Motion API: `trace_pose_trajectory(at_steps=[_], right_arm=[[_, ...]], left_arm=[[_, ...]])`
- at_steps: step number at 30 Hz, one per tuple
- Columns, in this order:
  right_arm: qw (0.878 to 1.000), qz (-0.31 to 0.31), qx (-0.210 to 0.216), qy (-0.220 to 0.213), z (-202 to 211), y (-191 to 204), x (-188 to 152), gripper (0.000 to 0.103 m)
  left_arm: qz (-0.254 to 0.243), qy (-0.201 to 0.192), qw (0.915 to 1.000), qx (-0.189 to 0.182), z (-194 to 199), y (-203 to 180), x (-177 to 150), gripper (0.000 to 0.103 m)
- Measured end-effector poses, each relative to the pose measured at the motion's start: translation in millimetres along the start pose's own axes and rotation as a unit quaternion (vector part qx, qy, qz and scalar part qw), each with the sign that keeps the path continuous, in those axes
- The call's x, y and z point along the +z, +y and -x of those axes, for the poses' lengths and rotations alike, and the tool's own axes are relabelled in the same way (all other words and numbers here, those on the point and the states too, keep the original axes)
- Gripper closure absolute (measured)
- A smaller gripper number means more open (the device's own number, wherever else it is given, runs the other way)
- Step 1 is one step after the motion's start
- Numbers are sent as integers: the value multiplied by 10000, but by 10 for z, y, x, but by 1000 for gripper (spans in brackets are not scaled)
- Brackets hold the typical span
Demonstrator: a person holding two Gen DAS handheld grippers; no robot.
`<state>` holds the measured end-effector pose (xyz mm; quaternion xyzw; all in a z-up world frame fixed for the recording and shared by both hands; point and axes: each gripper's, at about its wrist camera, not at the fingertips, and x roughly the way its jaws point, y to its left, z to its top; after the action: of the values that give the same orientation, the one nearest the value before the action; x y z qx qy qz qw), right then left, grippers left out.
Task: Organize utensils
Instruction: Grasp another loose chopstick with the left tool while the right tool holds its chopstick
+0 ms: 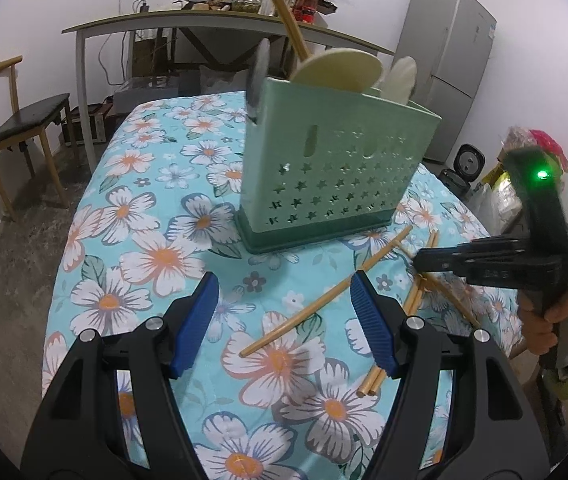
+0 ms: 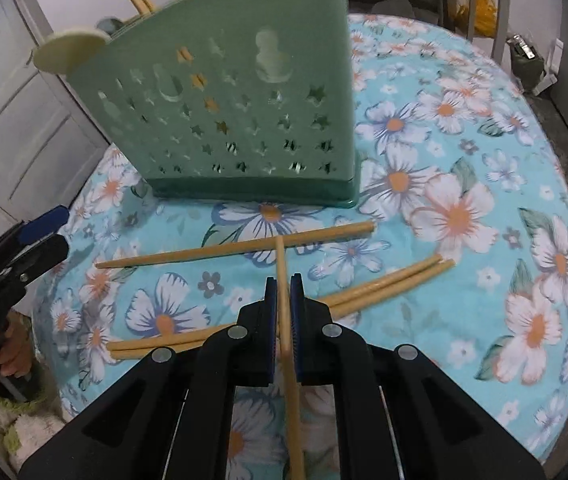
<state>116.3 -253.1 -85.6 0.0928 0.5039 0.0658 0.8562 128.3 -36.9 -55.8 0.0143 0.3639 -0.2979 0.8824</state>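
Observation:
A green utensil holder (image 1: 336,168) (image 2: 235,112) with star cut-outs stands on the floral tablecloth; cream spoons (image 1: 340,70) and chopsticks (image 1: 290,24) stick out of its top. Several wooden chopsticks lie loose in front of it: one long one (image 1: 324,298) (image 2: 235,246) and a pair (image 2: 388,284). My right gripper (image 2: 284,284) is shut on one chopstick (image 2: 281,264), which runs lengthwise between its blue pads. In the left wrist view that gripper (image 1: 416,263) reaches in from the right. My left gripper (image 1: 284,292) stands open above the cloth with nothing between its fingers.
The round table (image 1: 95,208) carries a turquoise flowered cloth. Behind it stand a long cluttered table (image 1: 203,20), a wooden chair (image 1: 19,120) at left and a grey fridge (image 1: 448,64) at right. A white door (image 2: 15,112) shows in the right wrist view.

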Motion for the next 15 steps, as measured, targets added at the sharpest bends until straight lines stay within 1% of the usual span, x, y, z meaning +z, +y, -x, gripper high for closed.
trace_pose_trajectory(at_steps=[2,4,7,9,11,13,14,15], right_arm=[[10000,5,-24,21,-78,3,-1,96],[9999,-78,-6,-79,-79,-8,-8,97],[9988,-379,14,-318,17,-110,-30,97],[9957,-758,91,-527,122,-250,-64,97],[9904,-1158,157,-737,229,-390,-110,97],[9827,-1564,295,-945,339,-540,-186,97],[9779,-1781,329,-1040,391,-624,-238,97],[9748,-1918,336,-1090,424,-684,-273,97]], left_arm=[[-138,-2,9999,-1,-8,-57,-6,38],[-322,14,9995,17,-31,-119,-16,38],[-642,52,9979,85,-97,-216,-45,39],[-871,147,9959,181,-177,-268,-86,45],[-1023,293,9938,317,-235,-278,-131,50],[-1022,421,9933,336,-231,-236,-179,53],[-936,474,9940,312,-213,-197,-193,56],[-724,544,9955,284,-176,-127,-208,57]])
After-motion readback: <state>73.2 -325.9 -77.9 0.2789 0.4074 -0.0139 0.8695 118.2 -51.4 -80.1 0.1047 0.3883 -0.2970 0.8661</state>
